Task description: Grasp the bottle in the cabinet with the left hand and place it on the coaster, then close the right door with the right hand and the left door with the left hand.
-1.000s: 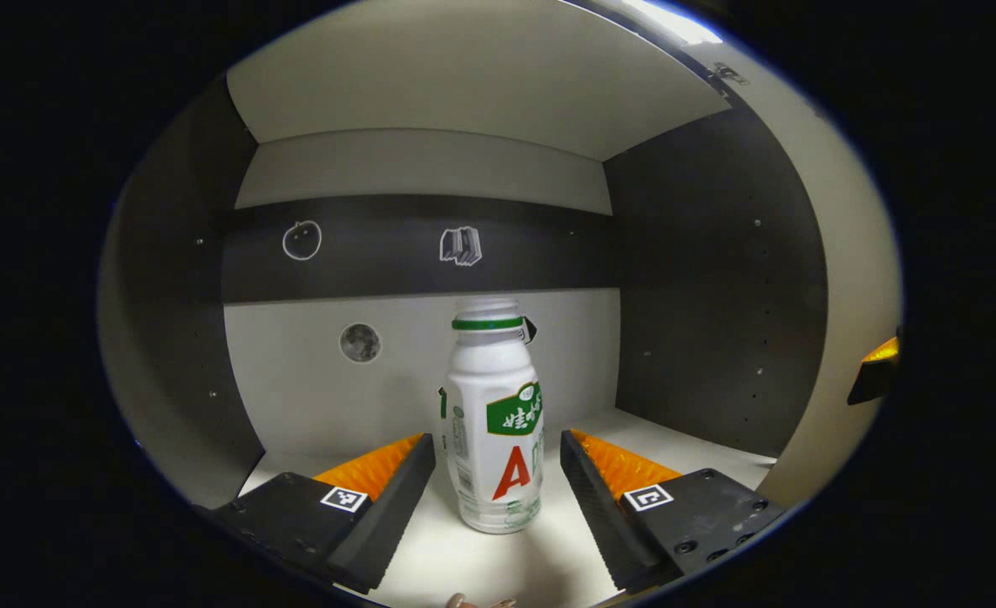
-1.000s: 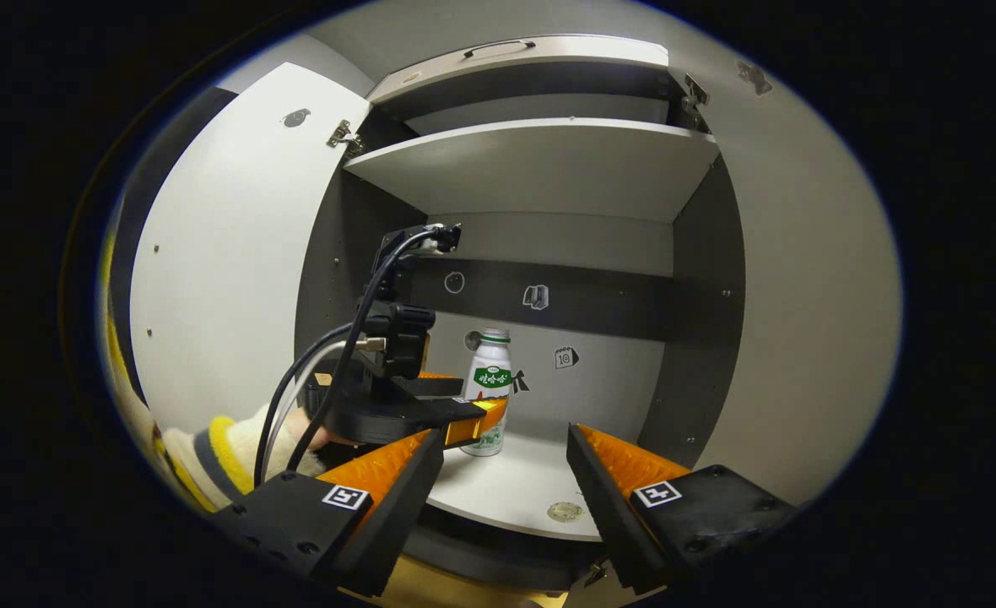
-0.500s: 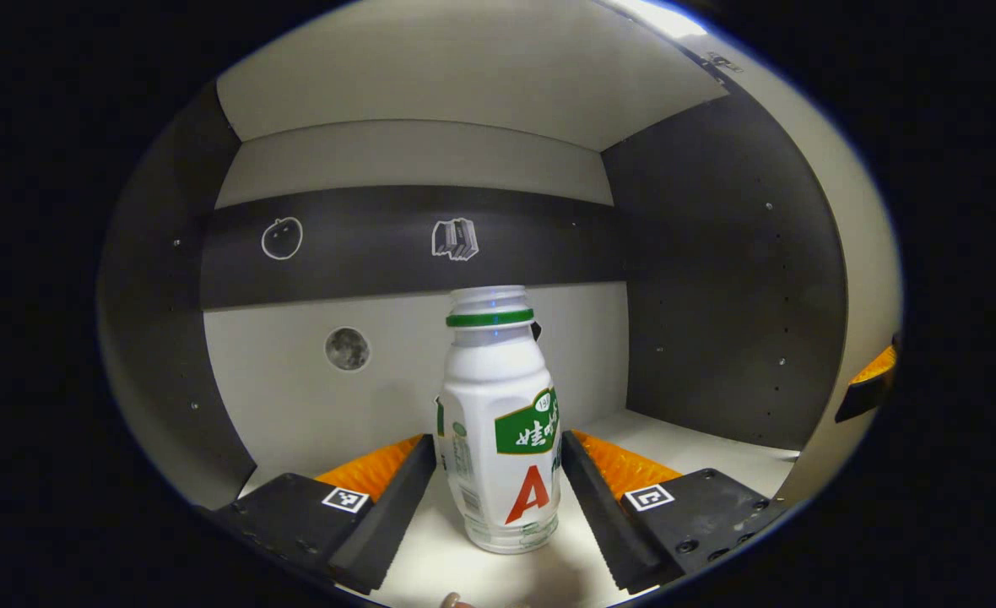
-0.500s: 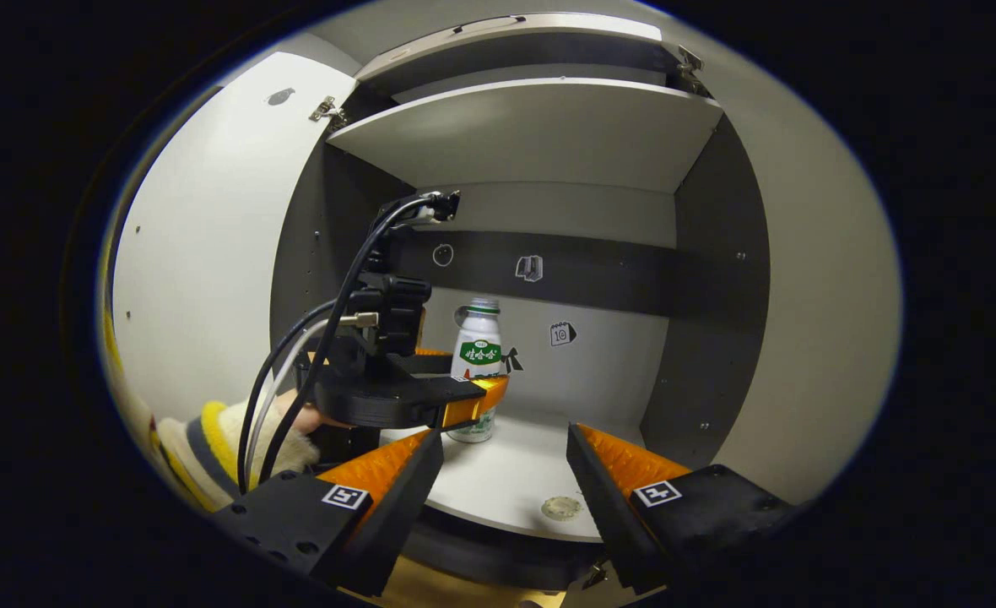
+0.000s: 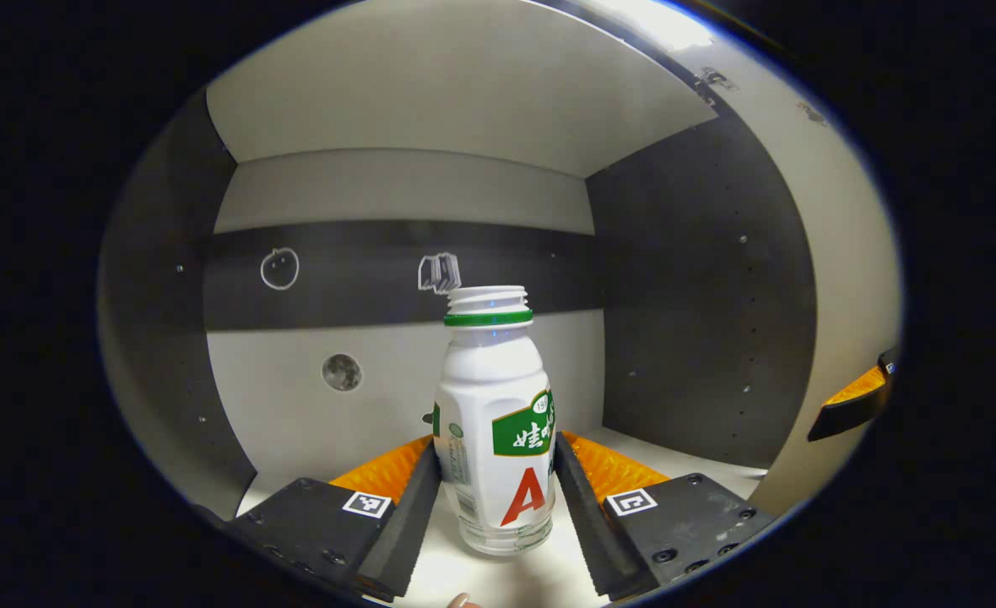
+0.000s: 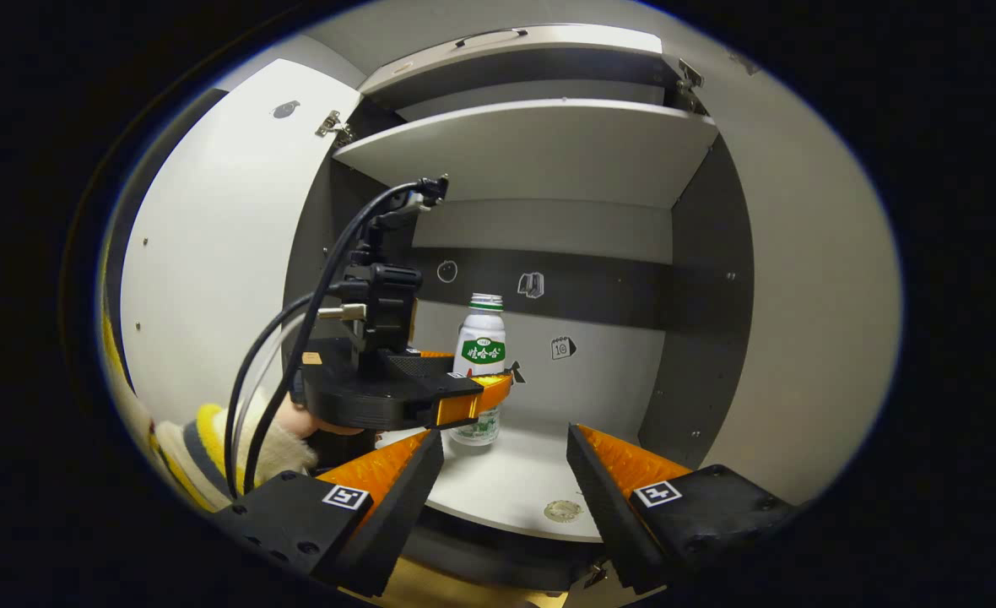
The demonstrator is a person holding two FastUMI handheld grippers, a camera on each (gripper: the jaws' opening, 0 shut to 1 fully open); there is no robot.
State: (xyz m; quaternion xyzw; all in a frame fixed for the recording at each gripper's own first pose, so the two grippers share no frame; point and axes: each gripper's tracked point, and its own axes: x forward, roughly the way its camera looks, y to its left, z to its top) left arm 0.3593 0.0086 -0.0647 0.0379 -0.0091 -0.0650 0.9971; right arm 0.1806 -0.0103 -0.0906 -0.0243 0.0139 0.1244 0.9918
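A white bottle (image 5: 494,422) with a green label and a green neck ring, no cap on it, stands on the cabinet's lower shelf (image 5: 700,460). My left gripper (image 5: 498,441) is shut on it, one finger pressed to each side of the lower body. In the right gripper view that left gripper (image 6: 473,397) reaches into the cabinet from the left and holds the bottle (image 6: 483,350). My right gripper (image 6: 505,435) hangs open and empty in front of the shelf edge. Both doors stand open: the left door (image 6: 211,253) and the right door (image 6: 802,295).
A small round pale disc (image 6: 562,509) lies near the shelf's front edge. An upper shelf (image 6: 540,143) sits close above the bottle. A hand in a yellow-striped sleeve (image 6: 211,439) holds the left gripper, with cables trailing. A finger of the right gripper (image 5: 852,397) shows past the right door.
The left gripper slid farther around the bottle and its fingers came together until they touch both sides. The right gripper has stayed nearly where it was.
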